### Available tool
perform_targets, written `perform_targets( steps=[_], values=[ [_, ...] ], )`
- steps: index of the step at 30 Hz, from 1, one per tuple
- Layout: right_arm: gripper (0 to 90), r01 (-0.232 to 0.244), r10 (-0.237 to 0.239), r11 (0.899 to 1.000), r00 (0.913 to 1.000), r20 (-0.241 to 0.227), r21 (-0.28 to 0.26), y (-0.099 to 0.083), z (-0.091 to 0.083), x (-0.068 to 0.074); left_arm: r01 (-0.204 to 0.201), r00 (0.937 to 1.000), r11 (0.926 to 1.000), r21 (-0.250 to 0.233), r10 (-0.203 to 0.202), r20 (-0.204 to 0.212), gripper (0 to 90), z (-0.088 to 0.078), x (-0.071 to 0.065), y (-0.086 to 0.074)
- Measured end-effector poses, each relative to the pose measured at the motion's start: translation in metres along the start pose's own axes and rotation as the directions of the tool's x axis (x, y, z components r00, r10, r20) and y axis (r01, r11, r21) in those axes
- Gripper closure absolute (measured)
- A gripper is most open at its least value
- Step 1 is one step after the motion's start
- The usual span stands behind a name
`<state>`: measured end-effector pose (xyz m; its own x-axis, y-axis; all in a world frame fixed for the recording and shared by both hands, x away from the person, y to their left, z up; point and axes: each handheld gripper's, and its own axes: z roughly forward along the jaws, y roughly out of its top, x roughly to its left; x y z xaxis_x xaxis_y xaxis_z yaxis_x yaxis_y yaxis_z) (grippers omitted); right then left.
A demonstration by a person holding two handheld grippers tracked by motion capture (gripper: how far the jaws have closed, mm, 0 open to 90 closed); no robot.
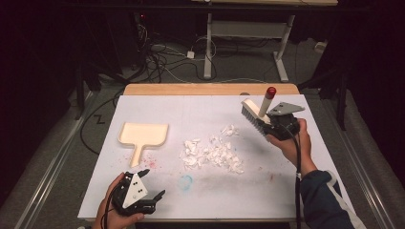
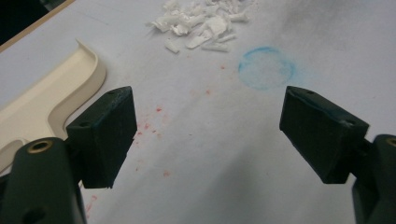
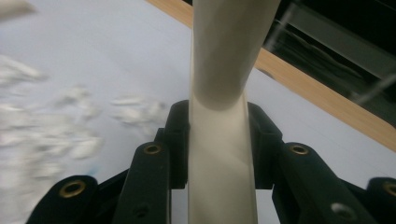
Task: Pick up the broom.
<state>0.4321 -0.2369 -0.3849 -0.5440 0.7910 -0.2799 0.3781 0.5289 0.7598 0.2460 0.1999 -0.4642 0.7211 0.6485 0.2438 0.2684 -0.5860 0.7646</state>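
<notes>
A heap of torn white paper scraps (image 1: 212, 153) lies near the middle of the white sheet (image 1: 200, 191) that covers the wooden table (image 1: 210, 89); the scraps are small, curled and ragged. The heap serves as the landmark here.

Left of the heap lies a cream plastic dustpan (image 1: 142, 135), flat and smooth, with a raised rim and a short handle pointing toward the person. Its tray holds nothing that can be seen. Between the dustpan and the heap the sheet carries reddish specks, and just on the person's side of the heap sits a faint blue ring stain (image 1: 186, 181).

Right of the heap and beyond it, the right gripper (image 1: 274, 125) is clamped on the pale, rounded handle of a brush (image 1: 255, 114). The brush has a cream block head with dark bristles and a red cap at the handle's end, and it is held above the sheet, clear of the scraps. In the right gripper view the 2 black jaws press both sides of the handle (image 3: 222, 140).

On the person's side of the heap, to its left, the left gripper (image 1: 155, 191) hangs close over the sheet with its jaws spread wide and nothing between them; its square black pads (image 2: 109, 135) look matte and scuffed.
</notes>
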Motion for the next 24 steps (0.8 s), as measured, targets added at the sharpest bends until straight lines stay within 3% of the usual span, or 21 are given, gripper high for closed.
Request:
perform_targets(
  steps=[3,4,5,10,11,12,13,15,17,18,19,21,22,23,24],
  values=[
    [68.5,0.013,-0.016,0.999,0.9978,0.065,0.049,-0.001,0.026,0.001,-0.005,1.0000,1.0000,0.007,0.004,0.005,17.9,0.002,-0.001,0.000],
    [68.5,0.013,-0.016,0.999,0.9978,0.065,0.049,-0.001,0.026,0.001,-0.011,0.9999,0.9999,0.011,0.011,0.006,17.9,0.003,-0.001,0.000],
    [68.5,0.027,-0.033,0.997,0.9959,0.084,0.068,-0.001,0.039,0.005,-0.018,0.9998,0.9997,0.019,0.018,0.008,17.9,0.004,-0.001,-0.001],
    [68.5,0.066,-0.073,0.994,0.9945,0.075,0.088,0.001,0.058,0.023,-0.028,0.9995,0.9990,0.034,0.028,0.015,17.9,0.006,-0.002,-0.002],
    [68.5,0.117,-0.125,0.988,0.9896,0.071,0.104,0.005,0.063,0.035,-0.029,0.9995,0.9990,0.035,0.029,0.015,17.9,0.006,-0.002,-0.002],
    [68.5,0.117,-0.125,0.988,0.9896,0.071,0.104,0.005,0.063,0.035,-0.031,0.9994,0.9989,0.037,0.030,0.016,17.9,0.006,-0.002,-0.002],
    [68.5,0.161,-0.169,0.981,0.9834,0.067,0.110,0.007,0.066,0.043,-0.031,0.9994,0.9989,0.036,0.030,0.017,17.9,0.006,-0.002,-0.002],
    [68.5,0.201,-0.206,0.975,0.9777,0.042,0.100,0.009,0.068,0.055,-0.032,0.9994,0.9988,0.037,0.031,0.017,17.9,0.006,-0.003,-0.002],
    [68.4,0.234,-0.233,0.971,0.9723,-0.023,0.054,0.010,0.064,0.070,-0.033,0.9993,0.9988,0.037,0.033,0.017,17.9,0.005,-0.003,-0.002],
    [68.4,0.234,-0.233,0.971,0.9723,-0.023,0.054,0.010,0.064,0.070,-0.033,0.9993,0.9987,0.037,0.033,0.019,17.9,0.005,-0.003,-0.002],
    [68.4,0.275,-0.272,0.961,0.9592,-0.077,0.026,0.008,0.059,0.081,-0.037,0.9992,0.9986,0.039,0.036,0.018,17.9,0.006,-0.003,-0.002],
    [68.3,0.315,-0.313,0.949,0.9424,-0.117,-0.005,0.004,0.053,0.089,-0.038,0.9991,0.9984,0.041,0.037,0.019,17.9,0.006,-0.004,-0.002],
    [68.2,0.323,-0.322,0.946,0.9357,-0.144,-0.016,0.002,0.049,0.093,-0.037,0.9991,0.9984,0.042,0.037,0.022,17.9,0.006,-0.004,-0.002],
    [68.2,0.323,-0.322,0.946,0.9357,-0.144,-0.016,0.002,0.049,0.093,-0.037,0.9991,0.9984,0.042,0.037,0.022,17.9,0.006,-0.004,-0.002],
    [68.2,0.339,-0.338,0.941,0.9268,-0.164,-0.024,0.000,0.045,0.096,-0.039,0.9990,0.9983,0.044,0.038,0.022,17.9,0.006,-0.005,-0.002]
  ],
)
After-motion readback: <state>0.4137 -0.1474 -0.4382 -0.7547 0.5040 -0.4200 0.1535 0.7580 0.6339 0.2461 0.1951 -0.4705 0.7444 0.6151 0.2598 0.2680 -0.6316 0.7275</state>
